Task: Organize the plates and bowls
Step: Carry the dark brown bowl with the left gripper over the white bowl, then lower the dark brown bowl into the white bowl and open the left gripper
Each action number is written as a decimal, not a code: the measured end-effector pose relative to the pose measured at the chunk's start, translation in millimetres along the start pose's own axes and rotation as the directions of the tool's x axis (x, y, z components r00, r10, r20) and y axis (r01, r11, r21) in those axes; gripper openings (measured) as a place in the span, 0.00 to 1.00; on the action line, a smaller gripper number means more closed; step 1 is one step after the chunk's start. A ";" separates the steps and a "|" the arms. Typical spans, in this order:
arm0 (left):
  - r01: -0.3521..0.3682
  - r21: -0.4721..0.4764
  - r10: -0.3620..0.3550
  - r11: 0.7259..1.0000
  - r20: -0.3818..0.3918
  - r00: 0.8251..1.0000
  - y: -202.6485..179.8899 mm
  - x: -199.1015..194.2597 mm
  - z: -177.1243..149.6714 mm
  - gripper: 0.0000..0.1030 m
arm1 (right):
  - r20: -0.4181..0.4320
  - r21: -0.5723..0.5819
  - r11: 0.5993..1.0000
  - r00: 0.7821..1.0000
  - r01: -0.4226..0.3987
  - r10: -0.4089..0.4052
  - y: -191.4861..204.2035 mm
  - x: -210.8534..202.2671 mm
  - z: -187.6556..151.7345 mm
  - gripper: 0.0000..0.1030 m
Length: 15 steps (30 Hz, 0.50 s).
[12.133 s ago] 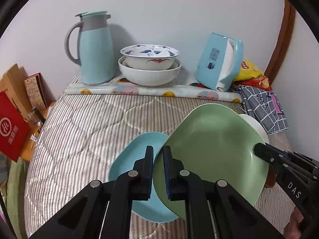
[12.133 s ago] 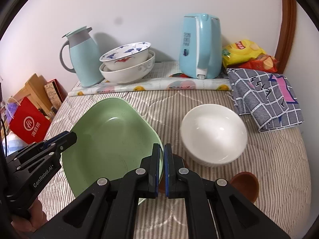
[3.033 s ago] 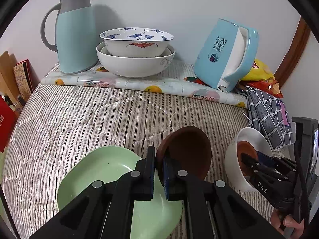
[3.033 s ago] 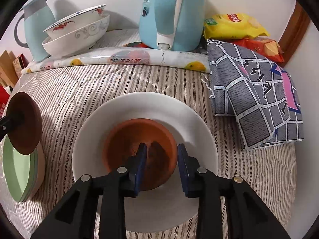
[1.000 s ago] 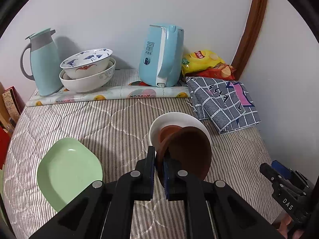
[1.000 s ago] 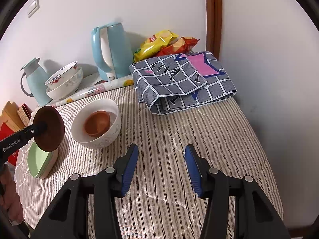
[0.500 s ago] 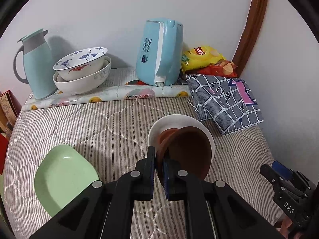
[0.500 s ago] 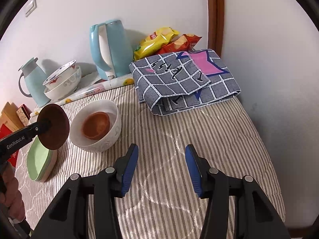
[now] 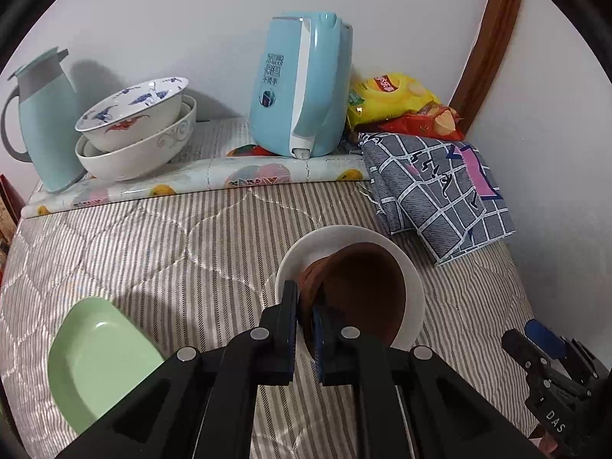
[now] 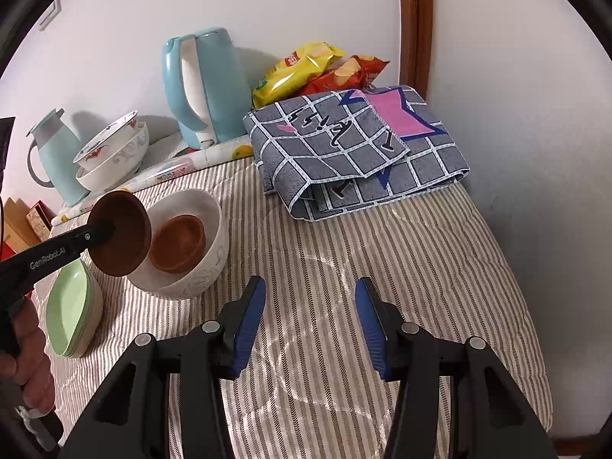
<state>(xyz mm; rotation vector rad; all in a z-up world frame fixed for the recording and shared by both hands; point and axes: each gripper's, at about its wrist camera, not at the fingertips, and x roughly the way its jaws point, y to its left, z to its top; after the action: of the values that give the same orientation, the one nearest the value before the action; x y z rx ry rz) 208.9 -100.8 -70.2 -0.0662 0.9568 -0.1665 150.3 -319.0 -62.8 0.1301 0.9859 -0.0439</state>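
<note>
— Where is the dark brown bowl (image 10: 121,235)?
— Tilted on edge, off the bed, over the near rim of the white bowl (image 10: 206,225).
— What's in the white bowl?
— A smaller brown bowl (image 10: 176,244), upright.
— And the green plates (image 10: 72,308)?
— Stacked left of the white bowl.

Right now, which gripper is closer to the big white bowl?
The left. The left gripper holds a brown bowl tilted right at the white bowl's rim. The right gripper hangs open over the striped cover, off to the side of it.
</note>
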 end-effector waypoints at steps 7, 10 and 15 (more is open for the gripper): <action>0.012 -0.007 -0.012 1.000 -0.033 0.999 -0.4 21.1 4.9 0.07 | -0.023 0.000 1.000 1.000 0.016 -0.016 -1.5 8.4 -3.5 0.47; 0.017 -0.013 -0.017 1.000 -0.046 0.999 -0.2 29.4 5.7 0.07 | -0.029 0.007 1.000 0.999 0.019 -0.019 -2.3 11.7 -3.9 0.47; 0.024 -0.014 -0.025 1.000 -0.061 0.998 -0.4 38.1 5.9 0.08 | -0.034 0.011 1.000 0.999 0.020 -0.019 -1.3 15.9 -3.6 0.47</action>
<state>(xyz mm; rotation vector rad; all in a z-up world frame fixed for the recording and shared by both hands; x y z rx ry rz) 235.2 -107.8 -97.5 -0.0854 1.0181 -0.1853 156.0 -319.5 -78.2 0.1323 1.0208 -0.0656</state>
